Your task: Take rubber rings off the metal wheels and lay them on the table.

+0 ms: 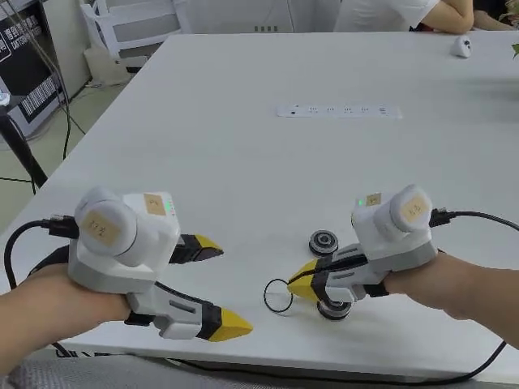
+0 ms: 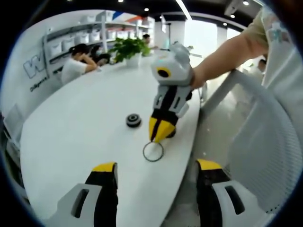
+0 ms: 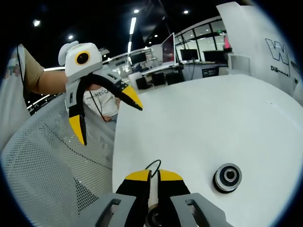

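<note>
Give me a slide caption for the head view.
Right gripper pinches a rubber ring near a metal wheel on the table; left gripper hovers open.

My head camera looked down from behind my jaws at the table (image 1: 243,121), while cameras on my left gripper (image 1: 233,288) and right gripper (image 1: 293,288) sat low and close, each facing past its own jaws at the other, all sharing the rubber ring (image 1: 277,297) at my right jaws' tips.

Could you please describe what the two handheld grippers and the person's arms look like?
Both the left gripper and right gripper have chunky white-and-grey bodies, black jaws with pointed yellow tips, and small tan stickers on top. A black cable trails from the rear of each. The forearms are bare; a pale short sleeve shows higher up.
</note>
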Demonstrator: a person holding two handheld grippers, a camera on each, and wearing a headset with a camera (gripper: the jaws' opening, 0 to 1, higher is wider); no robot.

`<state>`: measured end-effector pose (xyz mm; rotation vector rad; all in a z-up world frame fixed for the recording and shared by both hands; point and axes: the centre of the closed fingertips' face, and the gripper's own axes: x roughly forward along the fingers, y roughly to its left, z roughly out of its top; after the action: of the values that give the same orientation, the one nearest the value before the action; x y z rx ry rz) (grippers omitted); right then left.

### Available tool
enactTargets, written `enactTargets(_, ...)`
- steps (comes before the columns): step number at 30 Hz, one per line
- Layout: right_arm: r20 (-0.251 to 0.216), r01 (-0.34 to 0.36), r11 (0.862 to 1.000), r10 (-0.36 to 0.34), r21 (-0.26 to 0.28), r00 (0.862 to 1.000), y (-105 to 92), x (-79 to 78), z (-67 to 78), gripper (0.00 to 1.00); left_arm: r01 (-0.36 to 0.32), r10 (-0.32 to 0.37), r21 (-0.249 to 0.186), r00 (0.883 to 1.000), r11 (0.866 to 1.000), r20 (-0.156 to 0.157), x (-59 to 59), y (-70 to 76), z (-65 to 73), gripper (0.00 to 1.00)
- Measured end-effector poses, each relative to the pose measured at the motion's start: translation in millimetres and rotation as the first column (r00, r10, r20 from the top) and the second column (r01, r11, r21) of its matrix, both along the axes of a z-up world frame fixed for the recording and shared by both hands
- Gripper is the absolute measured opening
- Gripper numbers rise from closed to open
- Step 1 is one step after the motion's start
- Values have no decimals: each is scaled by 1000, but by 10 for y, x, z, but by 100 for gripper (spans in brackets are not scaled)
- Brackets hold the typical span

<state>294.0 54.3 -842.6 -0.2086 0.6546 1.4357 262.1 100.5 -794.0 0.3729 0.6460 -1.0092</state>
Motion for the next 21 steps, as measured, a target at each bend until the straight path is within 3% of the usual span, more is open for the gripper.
enactTargets(16, 22, 35, 999, -36, 30, 999, -74, 86, 108, 14, 8, -8, 3, 1000, 1000, -1, 36, -35, 22, 66)
enactTargets(21, 30, 46, 998, -47, 41, 998, -108, 93, 155, 18, 16, -16, -1, 1000, 1000, 3, 78, -112, 48, 66)
